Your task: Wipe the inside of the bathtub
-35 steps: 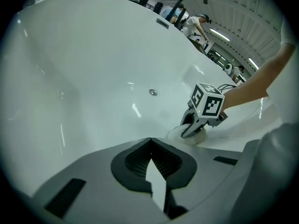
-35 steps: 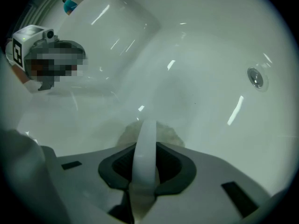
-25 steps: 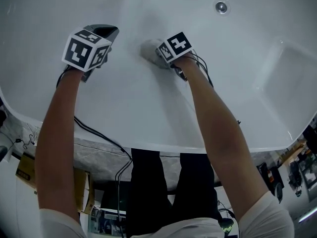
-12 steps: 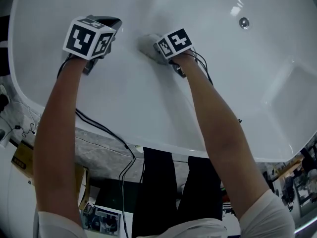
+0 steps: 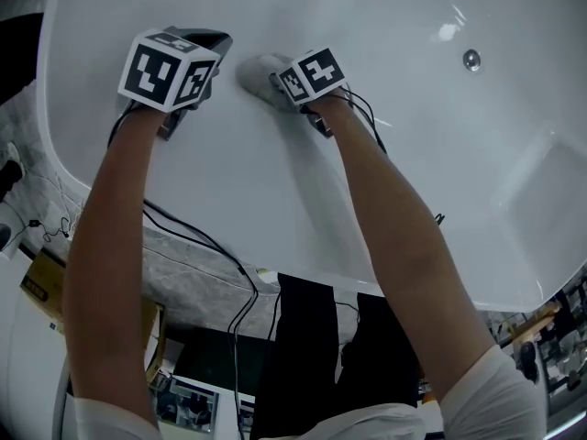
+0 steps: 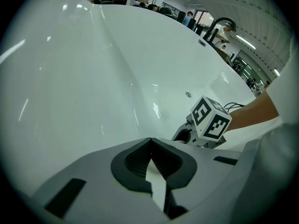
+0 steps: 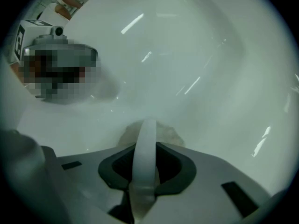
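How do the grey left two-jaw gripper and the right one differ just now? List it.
The right gripper is shut on a pale crumpled cloth; the left gripper is shut on nothing. The right gripper presses its cloth against the white bathtub's inner wall; the left gripper brings nothing to that wall. Shared: both have shut jaws and reach into the bathtub side by side.
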{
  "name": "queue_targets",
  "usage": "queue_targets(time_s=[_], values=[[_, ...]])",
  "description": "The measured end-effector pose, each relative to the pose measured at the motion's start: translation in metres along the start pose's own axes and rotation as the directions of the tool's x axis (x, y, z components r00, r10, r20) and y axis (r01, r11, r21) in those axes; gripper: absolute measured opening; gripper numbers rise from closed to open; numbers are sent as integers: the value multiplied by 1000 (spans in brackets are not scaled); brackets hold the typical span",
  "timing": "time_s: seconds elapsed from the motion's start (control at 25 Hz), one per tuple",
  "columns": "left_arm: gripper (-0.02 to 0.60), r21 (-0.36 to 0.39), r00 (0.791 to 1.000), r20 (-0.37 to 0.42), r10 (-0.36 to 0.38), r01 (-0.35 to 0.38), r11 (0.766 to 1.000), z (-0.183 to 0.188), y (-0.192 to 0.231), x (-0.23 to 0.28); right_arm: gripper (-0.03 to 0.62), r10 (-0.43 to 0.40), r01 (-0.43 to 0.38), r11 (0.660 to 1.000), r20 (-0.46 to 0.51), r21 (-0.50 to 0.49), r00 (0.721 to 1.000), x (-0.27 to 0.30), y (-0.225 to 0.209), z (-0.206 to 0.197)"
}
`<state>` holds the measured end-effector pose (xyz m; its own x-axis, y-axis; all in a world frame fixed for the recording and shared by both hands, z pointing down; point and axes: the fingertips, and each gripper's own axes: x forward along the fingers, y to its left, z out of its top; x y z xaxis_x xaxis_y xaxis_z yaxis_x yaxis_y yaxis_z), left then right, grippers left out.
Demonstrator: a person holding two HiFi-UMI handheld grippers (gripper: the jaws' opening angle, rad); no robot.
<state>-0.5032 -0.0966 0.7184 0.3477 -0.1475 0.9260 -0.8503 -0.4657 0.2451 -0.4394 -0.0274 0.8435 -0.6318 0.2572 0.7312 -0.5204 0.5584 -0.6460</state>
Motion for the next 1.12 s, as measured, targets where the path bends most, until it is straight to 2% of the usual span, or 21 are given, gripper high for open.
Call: queue_targets(time_s=[0.32, 0.68, 0.84, 1.12], values=[[5, -15, 1000, -8, 3, -3, 1000, -2, 1, -4, 94, 103, -104, 994, 58, 14, 993, -13, 22, 9], [5, -5, 1000, -5, -14, 14, 1000, 6, -15, -14, 92, 131, -131, 990, -6, 57, 991, -39, 26, -5], [5, -2, 1000, 5, -9, 9, 1000, 9, -23, -16, 93, 124, -123, 990, -10, 69, 992, -54, 20, -17], [5, 16, 1000, 11, -29, 29, 999, 20, -60, -25, 92, 70, -72, 997, 45, 38, 997, -106, 19, -34]])
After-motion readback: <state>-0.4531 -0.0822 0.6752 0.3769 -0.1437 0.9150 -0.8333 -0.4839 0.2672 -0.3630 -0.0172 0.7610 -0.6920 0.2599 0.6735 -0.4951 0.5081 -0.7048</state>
